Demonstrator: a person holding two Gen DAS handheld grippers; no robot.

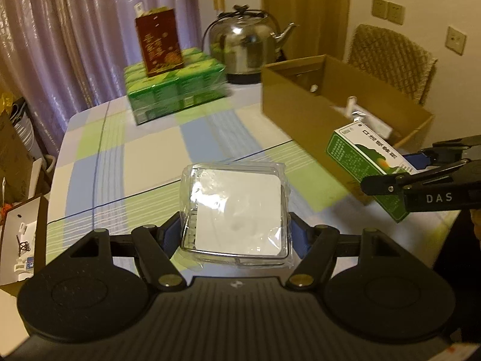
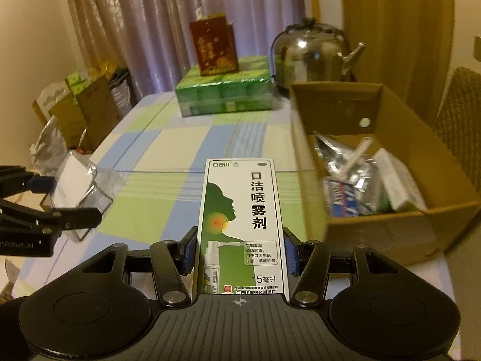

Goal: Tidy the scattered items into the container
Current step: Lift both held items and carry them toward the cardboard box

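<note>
Holding a clear-wrapped white pack (image 1: 237,210) in my left gripper (image 1: 237,234), fingers pinching its near edges. Film looks slick and crinkly, so I'd judge it light but slippery; grip belongs on the stiff sides, not loose wrap. Cardboard box (image 1: 288,90) sits ahead-right w/ items inside.

Right wrist view: right gripper (image 2: 239,254) clamps a green-white spray carton (image 2: 240,219) near its lower end, pads on both long sides. Prob. light, stiff, crushable. Box (image 2: 375,228) just right of tool.

Black claws (image 1: 236,234), blue pads (image 2: 188,254)
</note>
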